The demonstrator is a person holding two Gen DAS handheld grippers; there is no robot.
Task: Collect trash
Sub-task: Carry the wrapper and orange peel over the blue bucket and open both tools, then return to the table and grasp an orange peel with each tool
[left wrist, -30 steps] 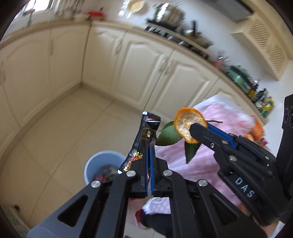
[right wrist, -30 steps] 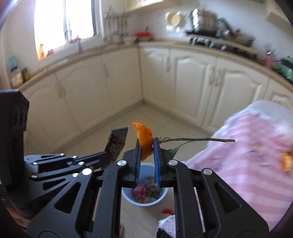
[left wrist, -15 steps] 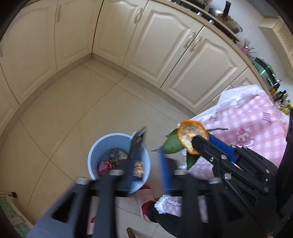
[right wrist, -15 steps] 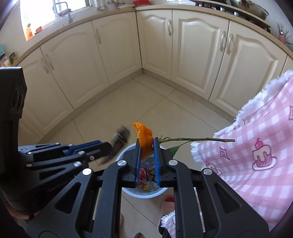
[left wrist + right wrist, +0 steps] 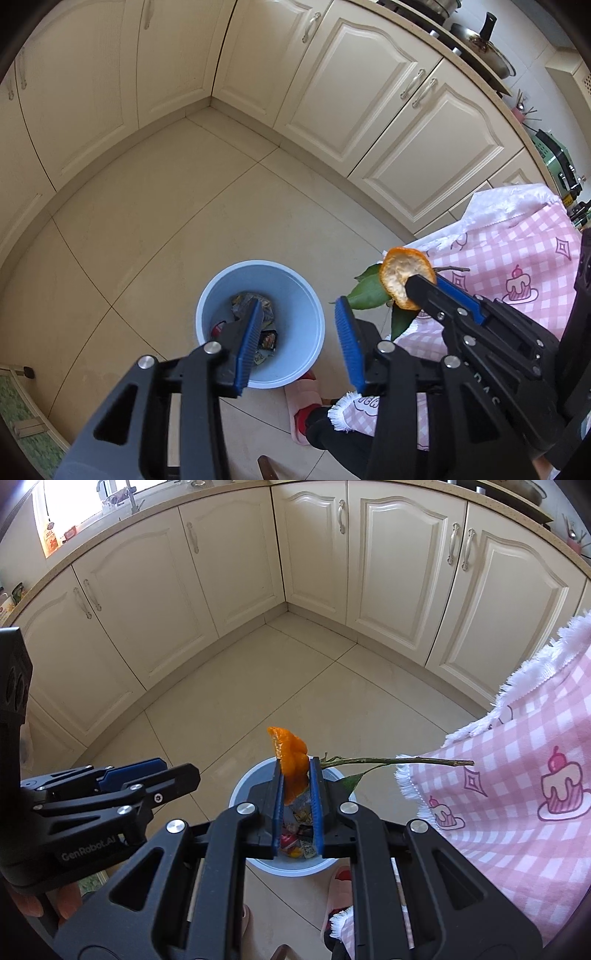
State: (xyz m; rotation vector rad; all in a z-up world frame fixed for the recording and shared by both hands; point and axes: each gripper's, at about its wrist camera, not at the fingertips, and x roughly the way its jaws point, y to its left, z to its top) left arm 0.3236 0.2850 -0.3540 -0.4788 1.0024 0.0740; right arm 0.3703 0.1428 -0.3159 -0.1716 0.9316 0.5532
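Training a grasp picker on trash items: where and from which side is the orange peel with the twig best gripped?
Grip the peel itself, as the right hand-held gripper does: pads on its two broad faces, coming from the edge opposite the twig. The cupped flap is thin enough to pinch, and the stiff stem and leaves jut sideways, clear of the pads.

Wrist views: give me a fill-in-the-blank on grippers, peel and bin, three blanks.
1. The right gripper is shut on an orange ____ with a leafy twig.
2. The left gripper is ____ and holds nothing.
3. The wrappers lie inside the blue ____ on the floor.

Missing words: peel; open; bin
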